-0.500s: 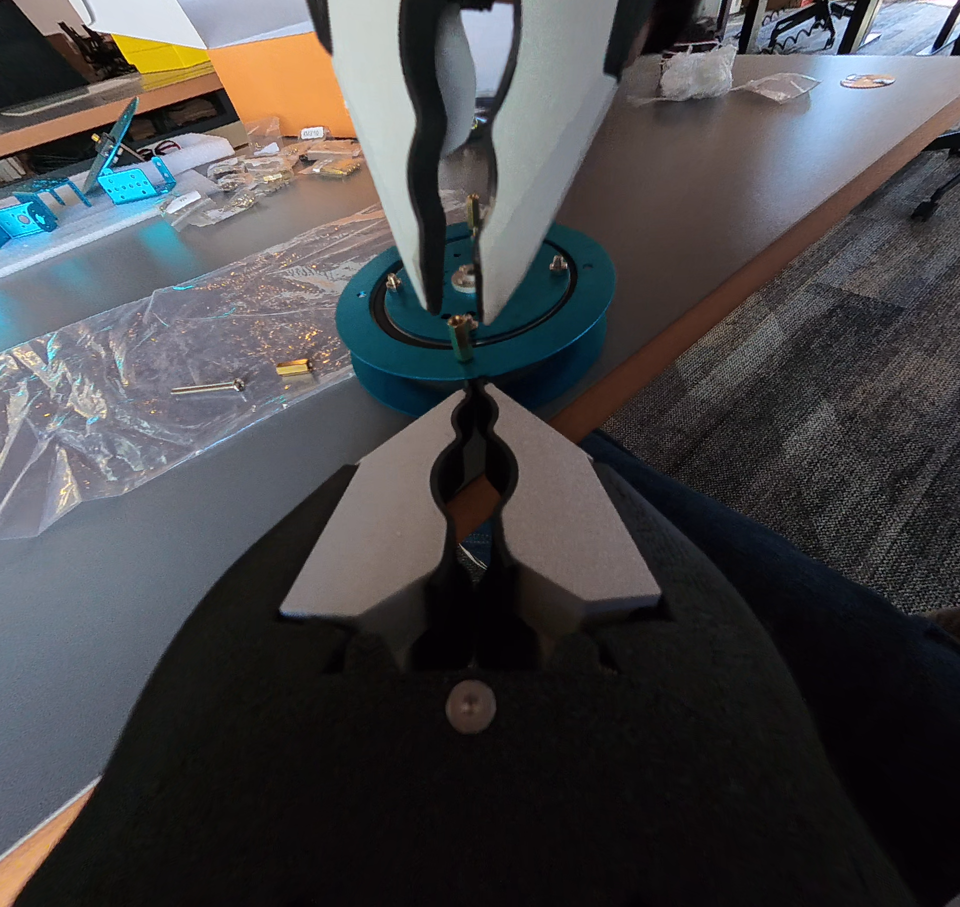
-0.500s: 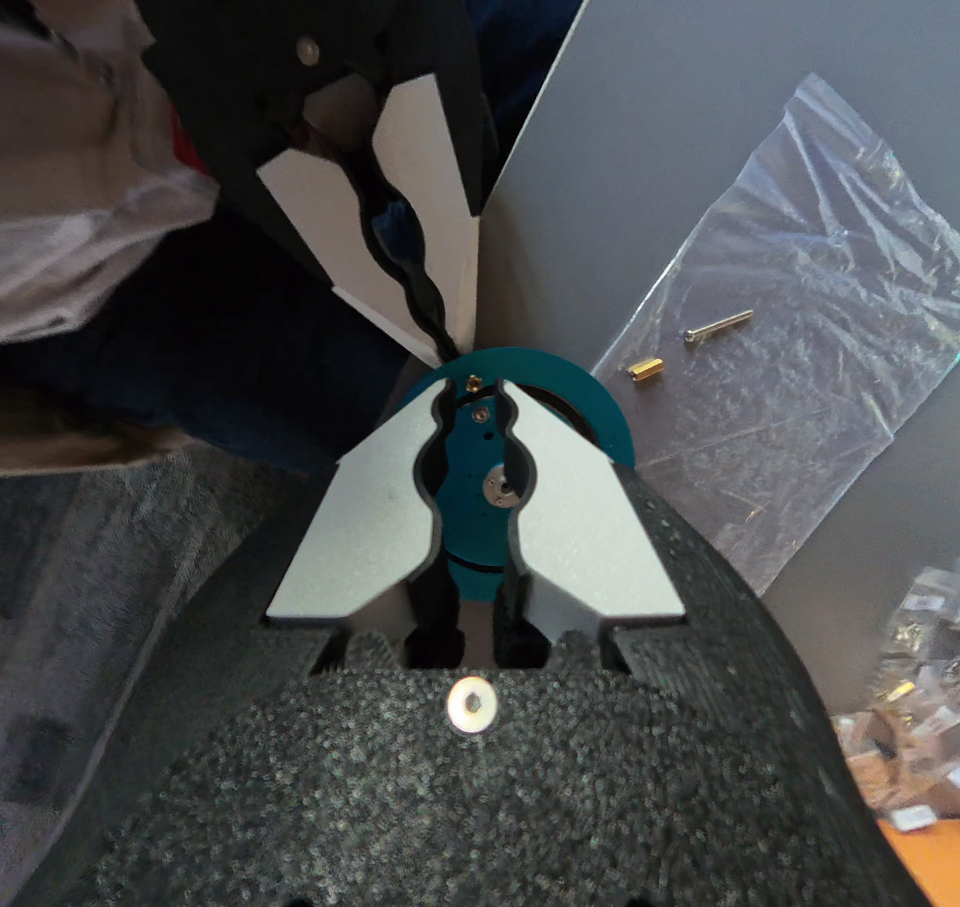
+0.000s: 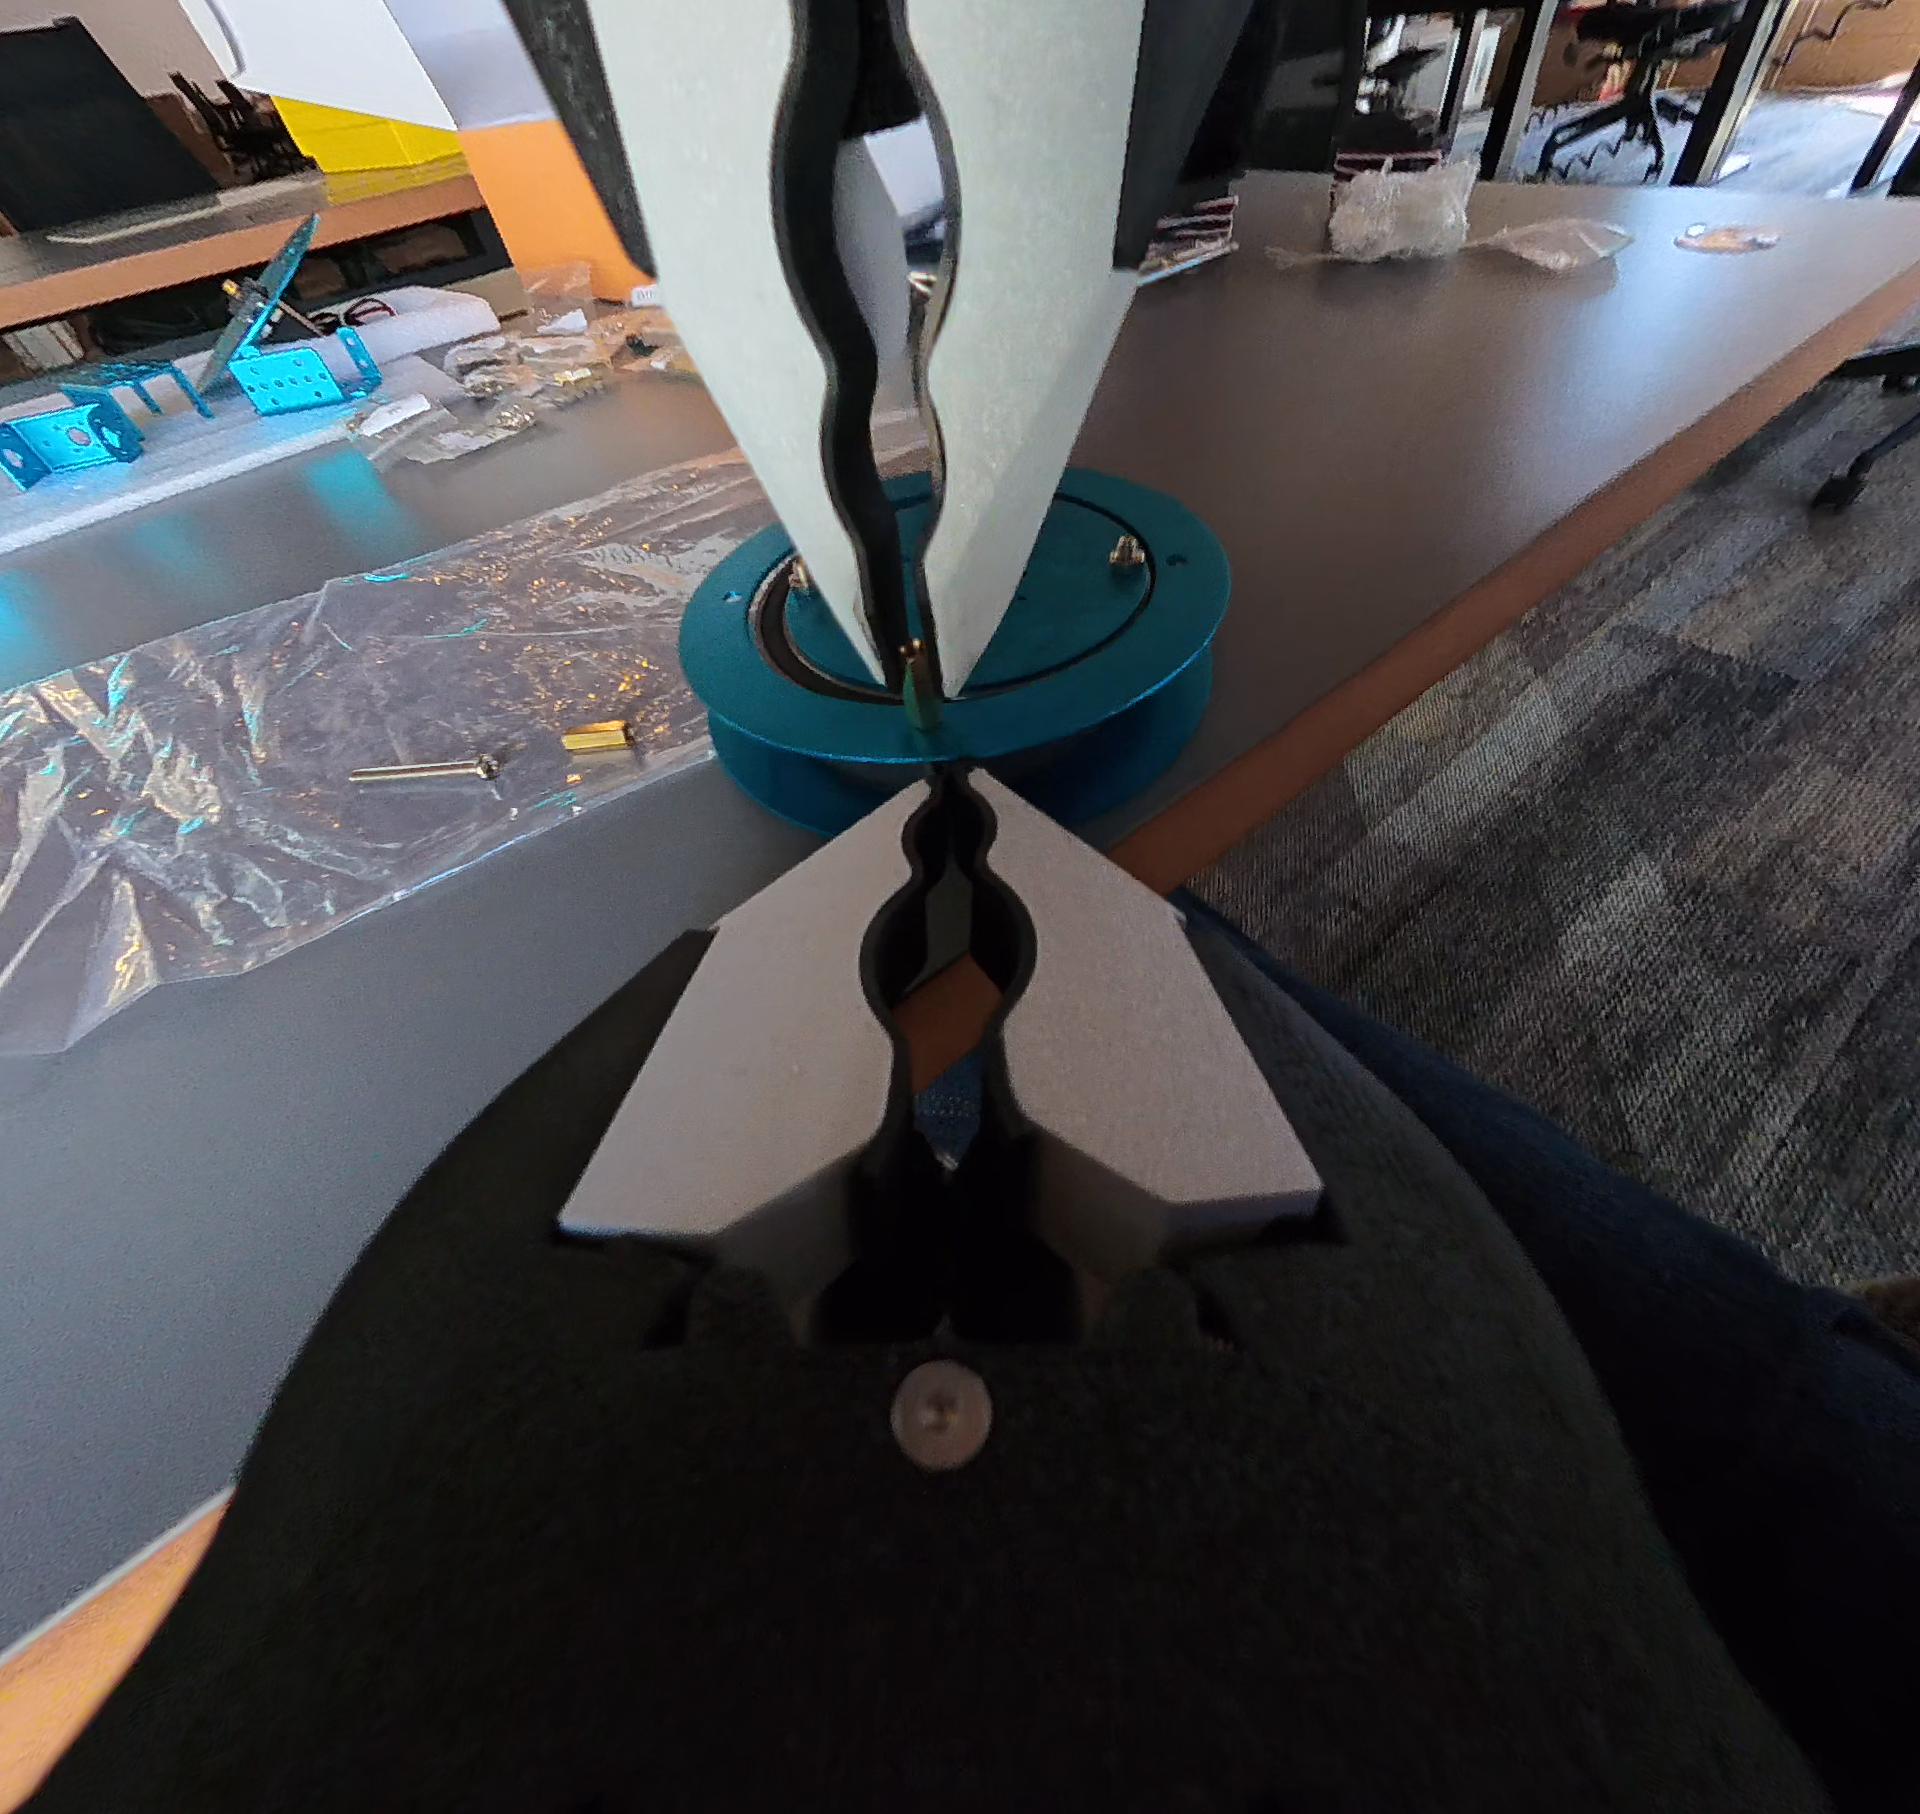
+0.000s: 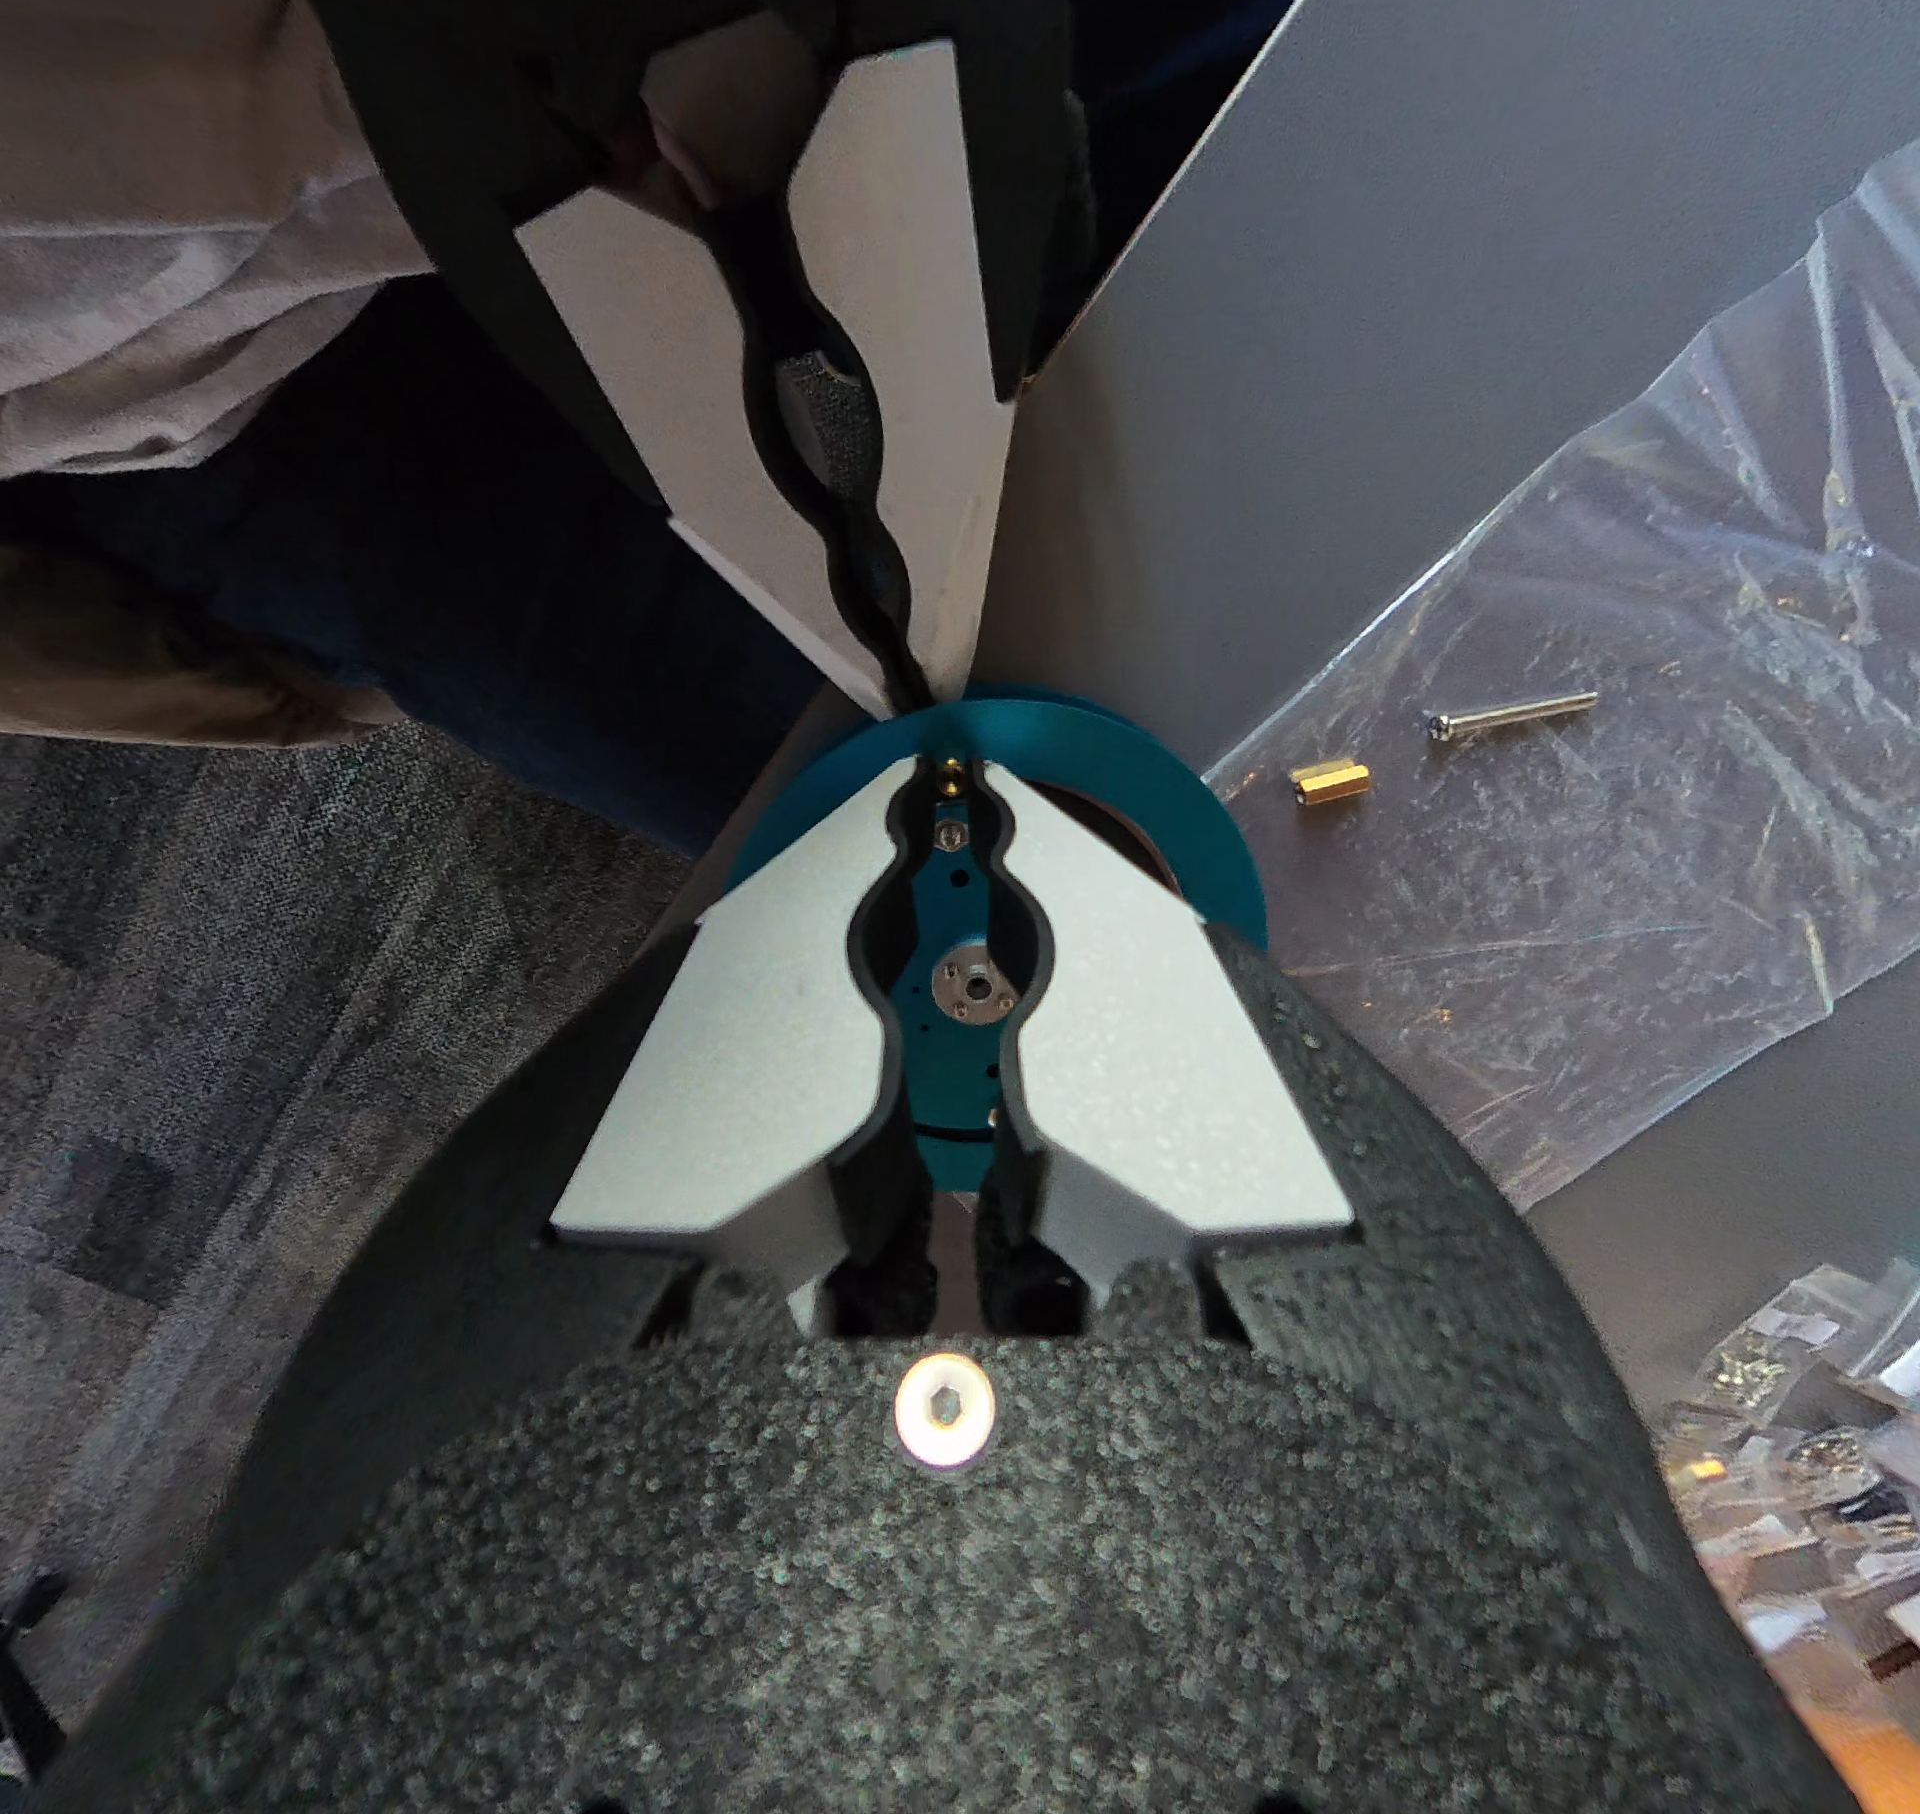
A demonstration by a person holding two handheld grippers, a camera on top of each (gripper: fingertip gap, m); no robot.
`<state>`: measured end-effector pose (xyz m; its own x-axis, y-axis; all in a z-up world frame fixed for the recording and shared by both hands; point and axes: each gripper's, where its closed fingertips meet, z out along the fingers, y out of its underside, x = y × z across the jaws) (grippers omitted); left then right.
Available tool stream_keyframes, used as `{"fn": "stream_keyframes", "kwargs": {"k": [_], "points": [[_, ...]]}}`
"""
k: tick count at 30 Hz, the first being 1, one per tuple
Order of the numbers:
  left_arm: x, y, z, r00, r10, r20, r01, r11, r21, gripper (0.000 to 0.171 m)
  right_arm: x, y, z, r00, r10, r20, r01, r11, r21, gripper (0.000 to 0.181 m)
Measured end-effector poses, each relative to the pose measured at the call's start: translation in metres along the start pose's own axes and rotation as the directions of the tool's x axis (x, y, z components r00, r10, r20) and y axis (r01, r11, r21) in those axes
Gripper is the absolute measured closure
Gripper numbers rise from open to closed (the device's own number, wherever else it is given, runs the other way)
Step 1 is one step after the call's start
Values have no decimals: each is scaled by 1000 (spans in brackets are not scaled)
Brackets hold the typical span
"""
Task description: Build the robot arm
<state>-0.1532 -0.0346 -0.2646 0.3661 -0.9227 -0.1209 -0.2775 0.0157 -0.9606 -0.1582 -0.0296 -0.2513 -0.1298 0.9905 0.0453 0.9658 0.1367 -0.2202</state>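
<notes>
A blue metal wheel (image 3: 1091,642) lies flat at the table's front edge; it also shows in the right wrist view (image 4: 1143,777). A brass standoff (image 3: 920,702) stands upright on its near rim. My right gripper (image 4: 951,769) comes down from above and is shut on this standoff (image 4: 948,777); it also shows in the left wrist view (image 3: 914,668). My left gripper (image 3: 951,777) is shut, with its tips pinching the wheel's near rim just below the standoff; it shows in the right wrist view too (image 4: 914,699). Two more standoffs stand on the wheel's inner disc.
A clear plastic bag (image 3: 312,725) lies left of the wheel with a loose brass standoff (image 3: 597,736) and a long screw (image 3: 426,770) on it. Blue brackets (image 3: 291,377) and small hardware bags (image 3: 488,403) lie farther back. The table's orange edge (image 3: 1455,642) drops to carpet. Left and right tips are no more than a few centimetres apart.
My right gripper has moved from over the wheel's centre to its near rim and closed on the standoff there. My left gripper has stayed at the rim.
</notes>
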Motion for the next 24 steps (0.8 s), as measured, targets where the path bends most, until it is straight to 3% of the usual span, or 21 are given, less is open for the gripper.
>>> {"fn": "stream_keyframes", "kwargs": {"k": [2, 6, 17, 24], "points": [[-1, -2, -2, 1000, -18, 12, 17, 999, 36, 171, 0, 1, 0, 1000, 20, 0, -20, 1000, 7, 177], [-1, -3, -7, 998, -60, 18, 59, 996, 60, 153, 0, 1, 0, 999, 40, 1, -40, 999, 8, 177], [-1, -3, 1, 999, -13, -38, 13, 1000, -3, 160, 1, 2, 0, 998, 52, 25, -52, 999, -1, 177], [-1, -4, -6, 998, -45, -54, 42, 998, -43, 150, 0, 2, 0, 997, 71, 30, -71, 997, 16, 177]]}}
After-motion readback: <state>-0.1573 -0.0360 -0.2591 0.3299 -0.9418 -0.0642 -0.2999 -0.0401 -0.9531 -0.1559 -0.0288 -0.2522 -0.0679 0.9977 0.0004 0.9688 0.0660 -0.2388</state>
